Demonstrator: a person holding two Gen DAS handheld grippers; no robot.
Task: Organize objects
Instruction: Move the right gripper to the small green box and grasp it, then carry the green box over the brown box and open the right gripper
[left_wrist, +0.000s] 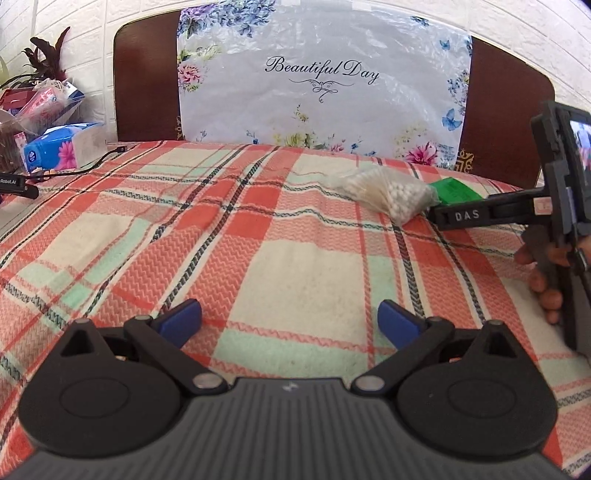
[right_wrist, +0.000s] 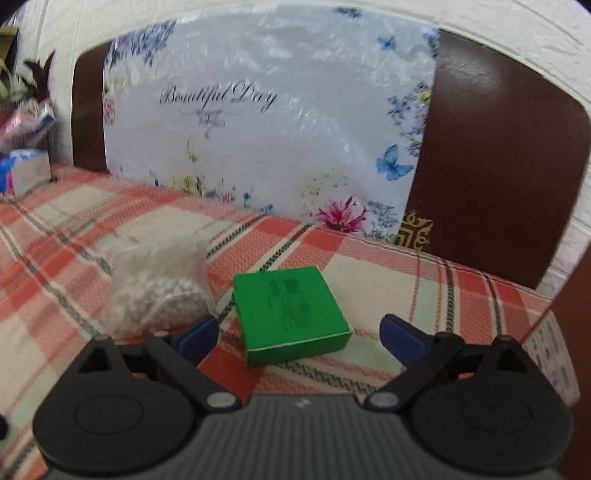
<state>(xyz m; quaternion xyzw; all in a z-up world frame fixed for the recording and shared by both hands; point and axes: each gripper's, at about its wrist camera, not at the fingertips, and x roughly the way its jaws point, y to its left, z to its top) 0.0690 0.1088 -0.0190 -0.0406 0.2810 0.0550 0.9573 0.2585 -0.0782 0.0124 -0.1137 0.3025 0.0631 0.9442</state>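
The left gripper (left_wrist: 290, 320) hovers spread wide and empty over the plaid cloth (left_wrist: 258, 266); the right gripper (right_wrist: 299, 334) — equally wide, holding nothing — faces the green box (right_wrist: 290, 312), beside the cotton-swab bag (right_wrist: 159, 291).

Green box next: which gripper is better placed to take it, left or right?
Right. The right gripper is open with the green box lying just ahead between its fingers. The left gripper, also open, faces bare plaid cloth; the box sits far off to its right, beyond the bag of cotton swabs.
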